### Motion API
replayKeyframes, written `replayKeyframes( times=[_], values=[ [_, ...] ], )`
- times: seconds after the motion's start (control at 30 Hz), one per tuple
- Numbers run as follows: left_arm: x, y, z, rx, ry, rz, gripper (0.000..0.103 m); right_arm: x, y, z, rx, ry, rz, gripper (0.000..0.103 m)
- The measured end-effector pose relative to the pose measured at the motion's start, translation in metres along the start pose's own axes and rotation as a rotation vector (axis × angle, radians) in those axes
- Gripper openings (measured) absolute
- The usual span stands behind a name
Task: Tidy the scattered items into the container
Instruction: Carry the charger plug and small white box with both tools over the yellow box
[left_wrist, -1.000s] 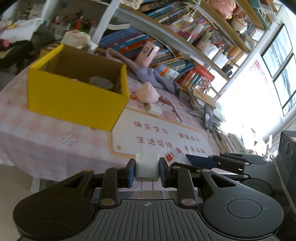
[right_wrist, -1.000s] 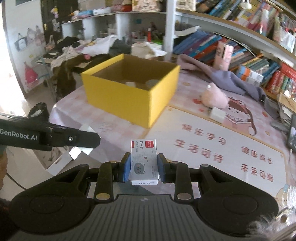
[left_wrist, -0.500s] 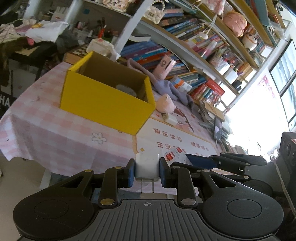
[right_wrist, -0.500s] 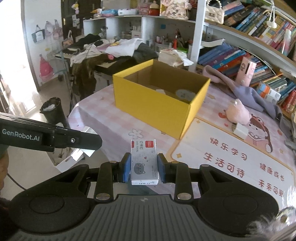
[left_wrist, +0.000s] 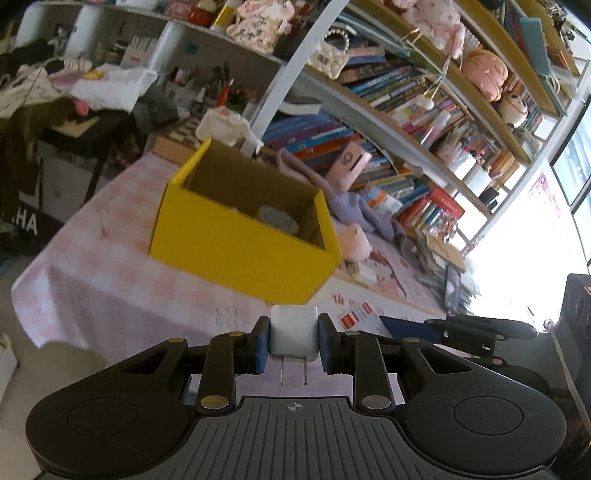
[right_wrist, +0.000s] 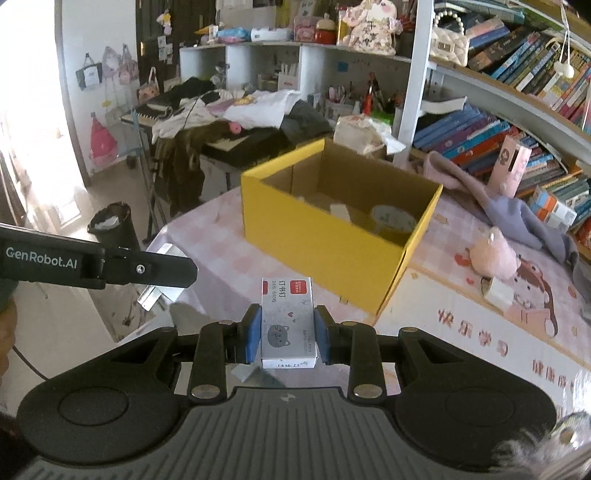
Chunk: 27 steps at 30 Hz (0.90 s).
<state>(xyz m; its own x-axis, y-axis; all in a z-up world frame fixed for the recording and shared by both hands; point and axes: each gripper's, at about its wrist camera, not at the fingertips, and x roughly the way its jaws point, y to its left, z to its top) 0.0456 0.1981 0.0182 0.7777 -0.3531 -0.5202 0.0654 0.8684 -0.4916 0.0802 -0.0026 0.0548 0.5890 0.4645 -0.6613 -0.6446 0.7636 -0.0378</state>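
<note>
Clamped in my left gripper (left_wrist: 294, 341) is a white plug adapter (left_wrist: 294, 329), its two metal prongs pointing back toward me between the blue pads. My right gripper (right_wrist: 288, 334) is closed on a small staple box (right_wrist: 287, 322), grey-white with a red label and a little cat drawing, standing lengthwise between its pads. Both held things hang in the air short of the near edge of the desk (right_wrist: 207, 240), which wears a pink checked cloth. Ahead of both grippers stands the yellow cardboard box (right_wrist: 332, 251), open at the top, on the far left part of the desk; inside it I see a round pale tin (right_wrist: 393, 218) and a few light scraps that I cannot make out. To the right of the box, on the printed mat (right_wrist: 480, 332) with red characters, lies a pink plush toy (right_wrist: 493, 254) with a small white block (right_wrist: 498, 292) just beside it. A lilac garment (right_wrist: 491, 192) trails across the desk behind the toy, toward the bookshelves (right_wrist: 517, 92). In the right view my left gripper's black finger, marked GenRobot.AI, reaches in from the left, over the floor beside the desk. A dark bin (right_wrist: 112, 225) stands on the floor further back.
</note>
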Motion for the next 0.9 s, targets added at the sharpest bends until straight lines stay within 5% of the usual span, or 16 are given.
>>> replayKeyframes(
  times=[0.47,0.9],
  values=[
    [0.064,-0.001,0.092,0.118,-0.066,0.003,0.025,0.062,-0.06,0.083,-0.012,-0.115,-0.079,0.028],
    [0.184,0.018,0.146,0.238,0.103,0.094,0.025,0.175,-0.101,0.109,-0.093,0.046,-0.056,0.028]
  ],
)
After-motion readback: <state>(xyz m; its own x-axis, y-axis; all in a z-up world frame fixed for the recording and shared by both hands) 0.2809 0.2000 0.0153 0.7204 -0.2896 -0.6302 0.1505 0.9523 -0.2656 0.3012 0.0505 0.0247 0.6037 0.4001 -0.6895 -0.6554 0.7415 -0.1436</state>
